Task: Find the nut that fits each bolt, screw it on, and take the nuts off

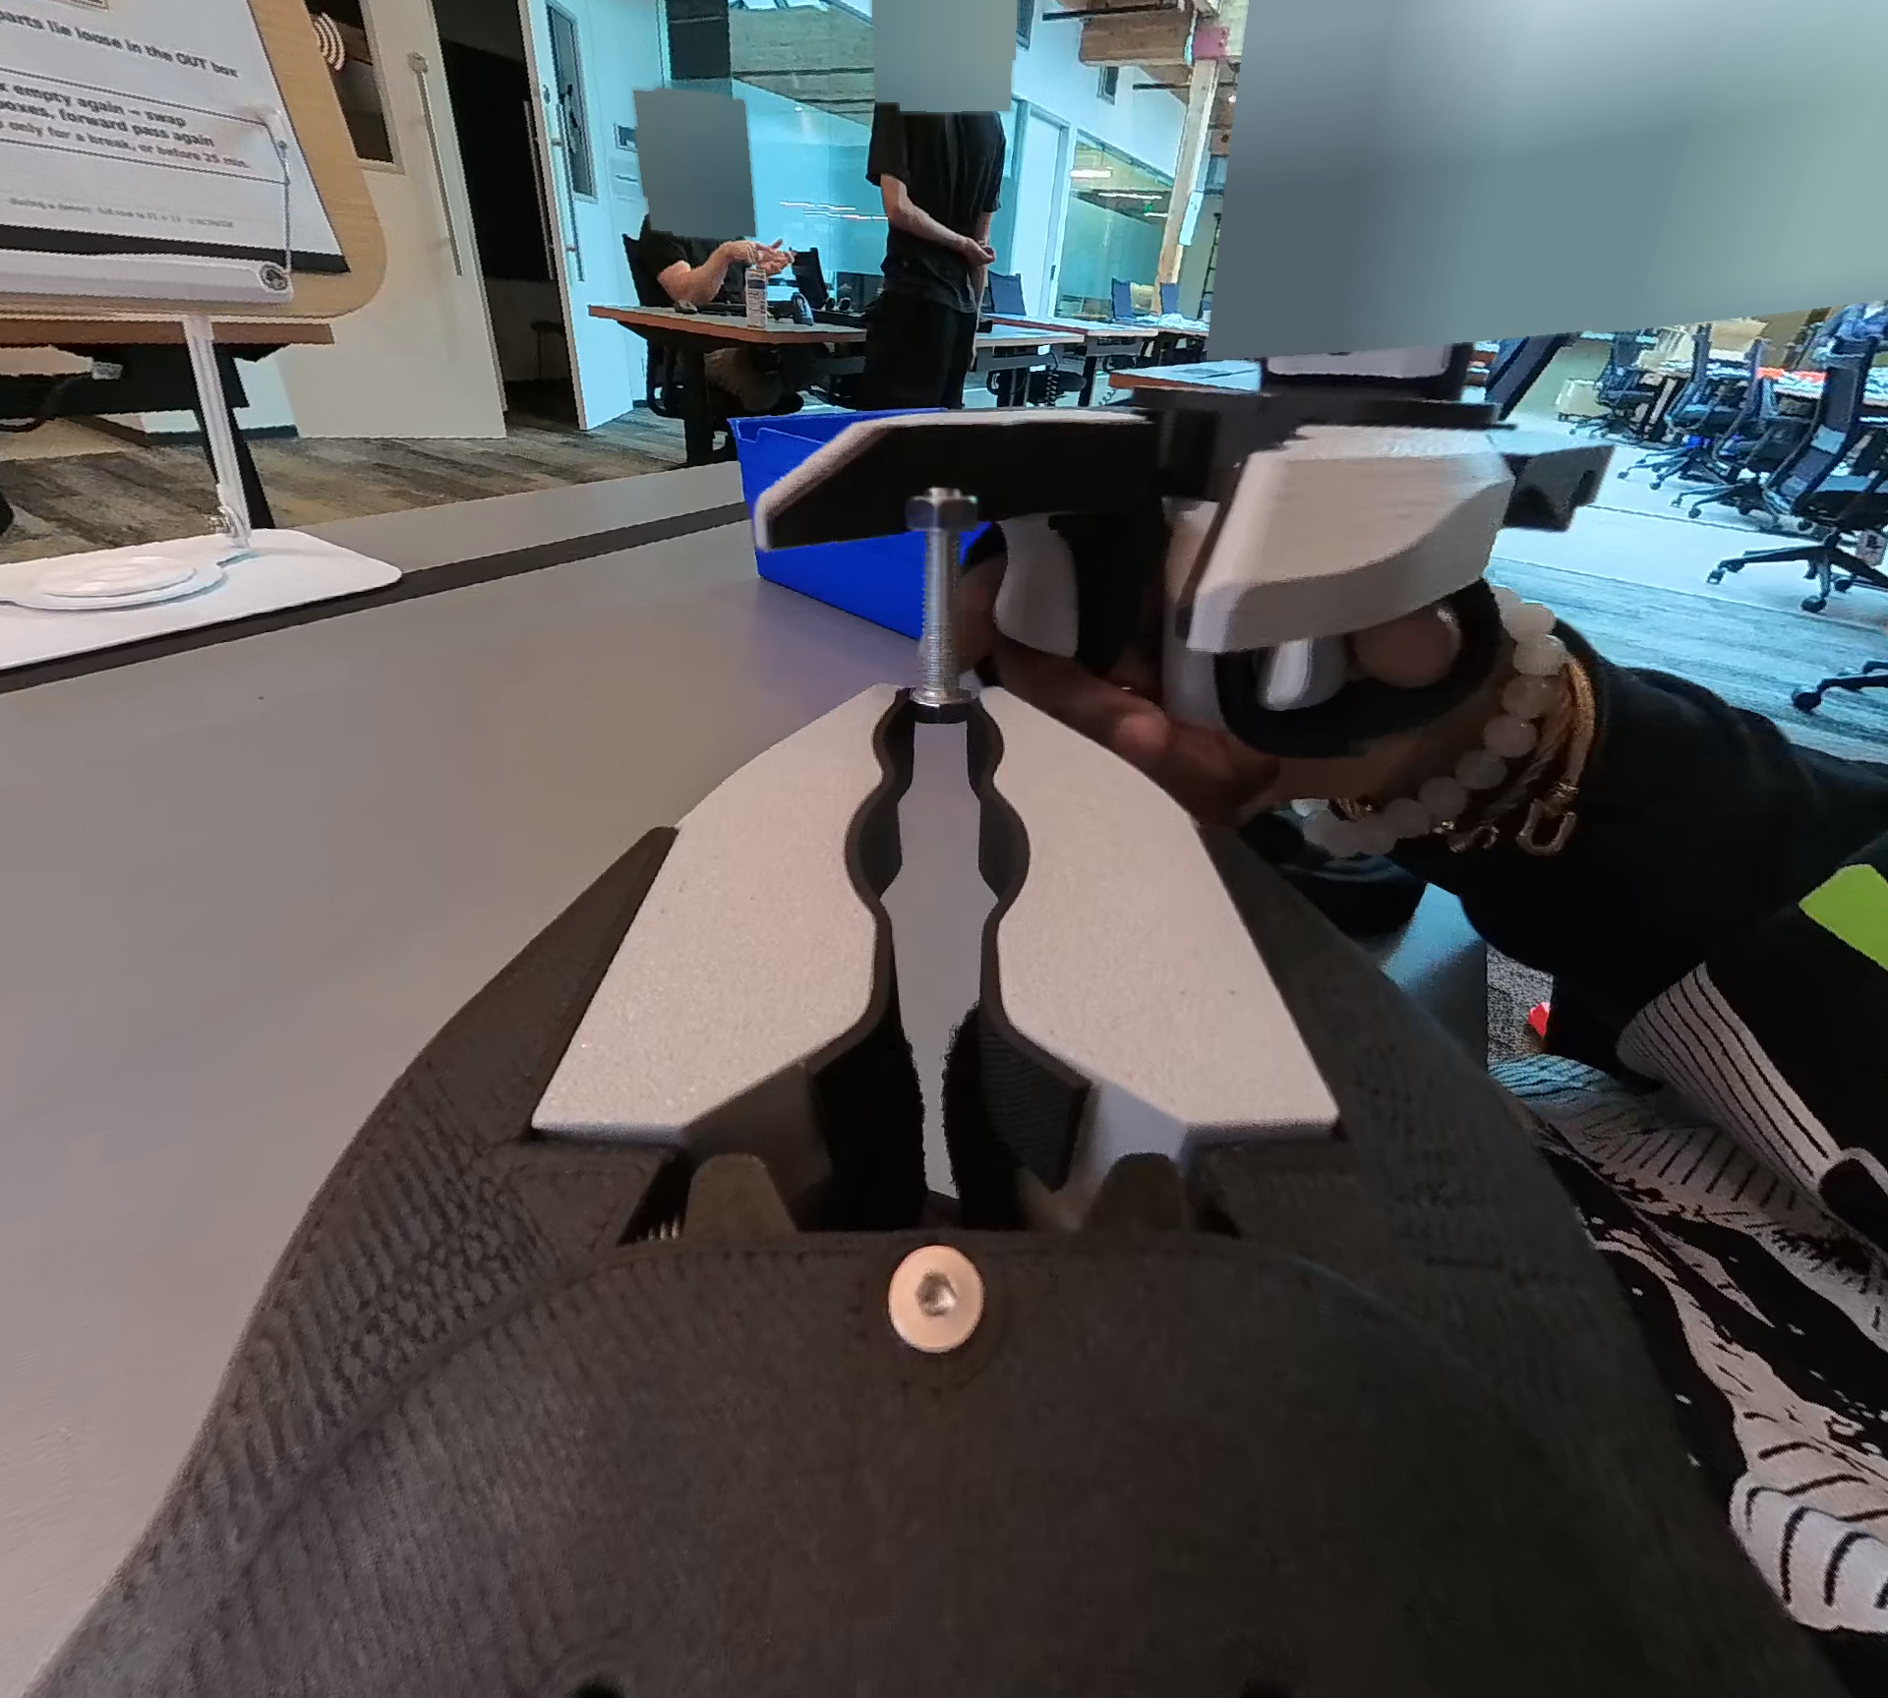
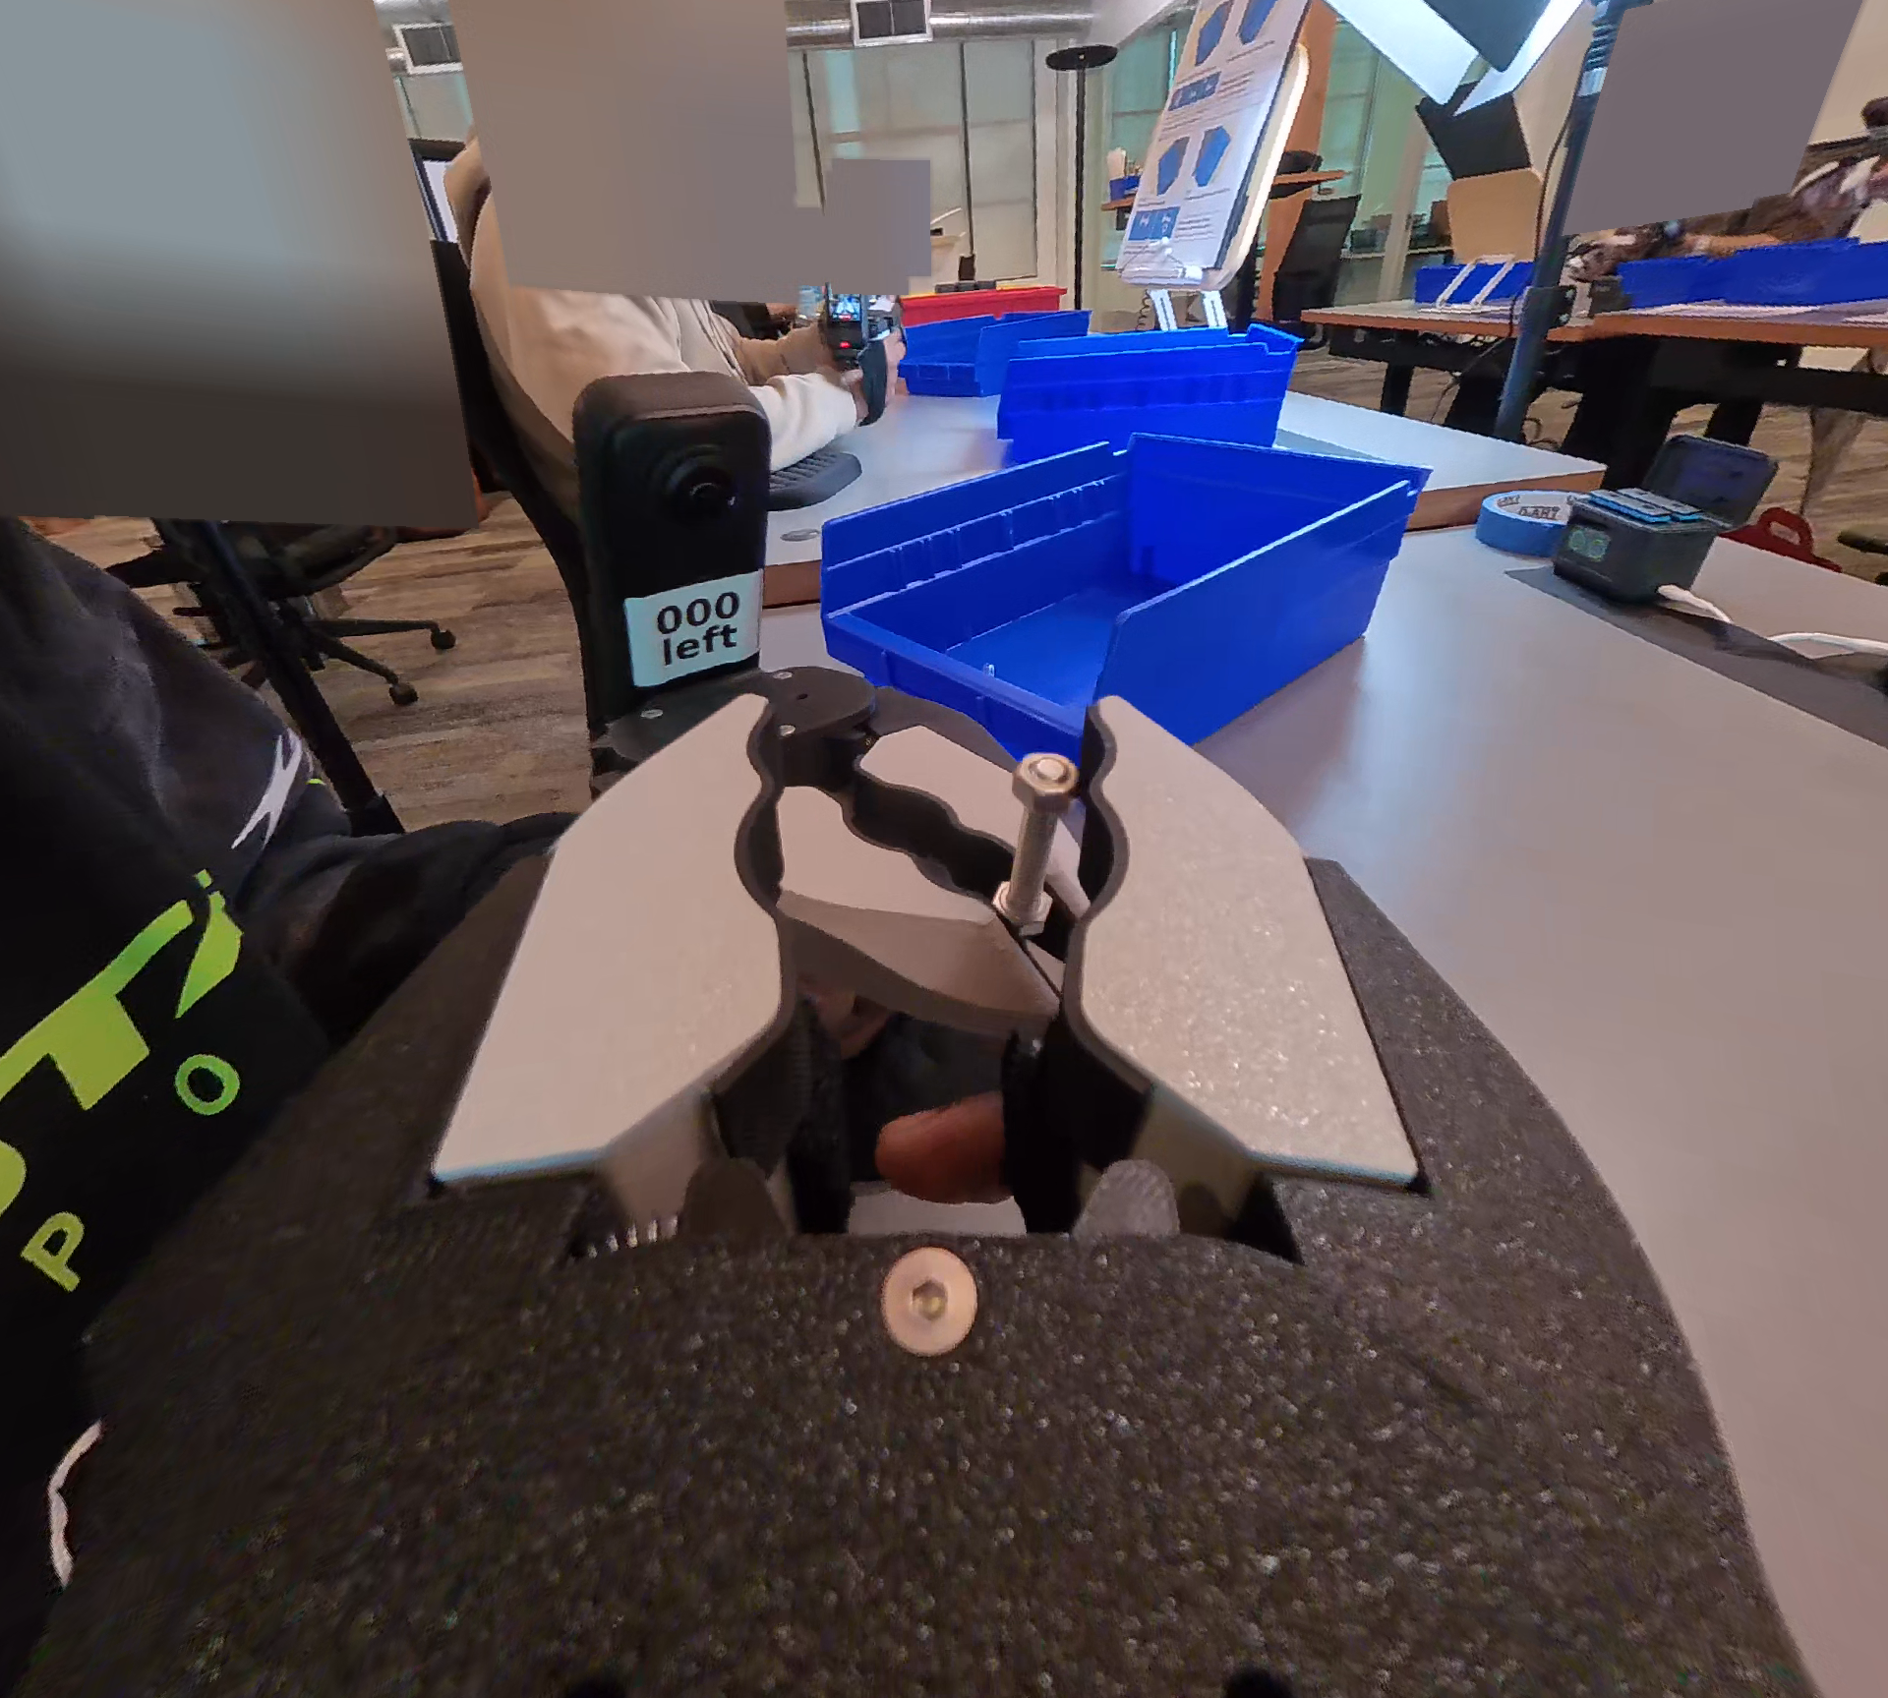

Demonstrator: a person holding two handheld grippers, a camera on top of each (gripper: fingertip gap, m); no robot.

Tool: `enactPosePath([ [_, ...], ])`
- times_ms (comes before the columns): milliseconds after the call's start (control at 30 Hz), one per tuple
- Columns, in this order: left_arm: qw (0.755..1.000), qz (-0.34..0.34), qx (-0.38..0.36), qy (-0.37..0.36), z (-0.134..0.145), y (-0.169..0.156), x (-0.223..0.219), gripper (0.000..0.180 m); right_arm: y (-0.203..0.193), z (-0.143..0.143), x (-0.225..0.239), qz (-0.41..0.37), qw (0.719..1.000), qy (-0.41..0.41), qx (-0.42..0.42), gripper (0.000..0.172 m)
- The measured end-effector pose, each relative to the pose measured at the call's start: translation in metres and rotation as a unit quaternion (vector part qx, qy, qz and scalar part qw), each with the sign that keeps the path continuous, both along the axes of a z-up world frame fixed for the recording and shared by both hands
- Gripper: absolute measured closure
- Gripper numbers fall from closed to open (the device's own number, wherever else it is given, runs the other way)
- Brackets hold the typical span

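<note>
Left wrist view shows the left claw (image 1: 942, 697) pinching a nut (image 1: 942, 709) at its very tips, with a bolt (image 1: 940, 597) standing upright out of that nut, hex head on top. Over it the right claw (image 1: 1032, 546) is spread wide, one finger (image 1: 919, 474) passing just behind the bolt head and not gripping it. From the right wrist view the right claw (image 2: 930, 750) frames the bolt (image 2: 1034, 837), whose head lies close against the right finger (image 2: 1154, 791), though I cannot tell whether they touch; the other finger stands well apart. Beyond, a blue bin (image 2: 1257, 617) sits on the grey table (image 2: 1532, 832). Nut and bolt look like plain steel: small, light, rigid and not fragile, but smooth and slick against the pads. The threaded shank is round and would likely roll in a grip, so the flats of the hex head seem the best place to take hold for turning. The nut is thin and held only by the tips, so a sideways push on the bolt could lever it out of the left claw.
</note>
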State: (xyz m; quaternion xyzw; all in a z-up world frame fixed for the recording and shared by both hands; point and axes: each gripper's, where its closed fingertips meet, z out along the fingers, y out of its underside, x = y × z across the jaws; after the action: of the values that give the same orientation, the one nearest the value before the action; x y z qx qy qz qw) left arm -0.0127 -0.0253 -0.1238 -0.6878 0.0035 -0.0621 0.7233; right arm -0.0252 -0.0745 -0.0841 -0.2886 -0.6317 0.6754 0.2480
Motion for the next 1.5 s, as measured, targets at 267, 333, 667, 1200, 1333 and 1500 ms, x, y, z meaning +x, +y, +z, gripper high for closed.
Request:
enactPosePath([
  [267, 1.000, 0.014, 0.002, -0.008, 0.000, -0.001, -0.005, 0.171, 0.008, 0.000, 0.012, -0.045, 0.999, 0.008, -0.005, 0.113],
  [333, 1.000, 0.013, 0.003, -0.010, 0.001, -0.001, -0.005, 0.171, 0.011, 0.000, 0.015, -0.052, 0.999, 0.008, -0.008, 0.113],
  [667, 1.000, 0.008, 0.006, -0.010, 0.001, -0.001, -0.003, 0.171, 0.016, 0.001, 0.009, -0.065, 0.998, 0.013, -0.025, 0.114],
  [1200, 1.000, 0.011, -0.004, -0.002, -0.002, 0.001, -0.003, 0.171, 0.007, -0.004, 0.005, -0.060, 0.998, 0.000, -0.002, 0.115],
  [1333, 1.000, 0.014, -0.002, -0.009, -0.001, 0.000, -0.005, 0.171, 0.013, -0.004, 0.017, -0.069, 0.998, 0.000, -0.012, 0.118],
  [1500, 1.000, 0.013, -0.004, -0.009, -0.002, 0.001, -0.004, 0.171, 0.007, 0.002, 0.037, -0.035, 0.999, 0.017, -0.019, 0.140],
])
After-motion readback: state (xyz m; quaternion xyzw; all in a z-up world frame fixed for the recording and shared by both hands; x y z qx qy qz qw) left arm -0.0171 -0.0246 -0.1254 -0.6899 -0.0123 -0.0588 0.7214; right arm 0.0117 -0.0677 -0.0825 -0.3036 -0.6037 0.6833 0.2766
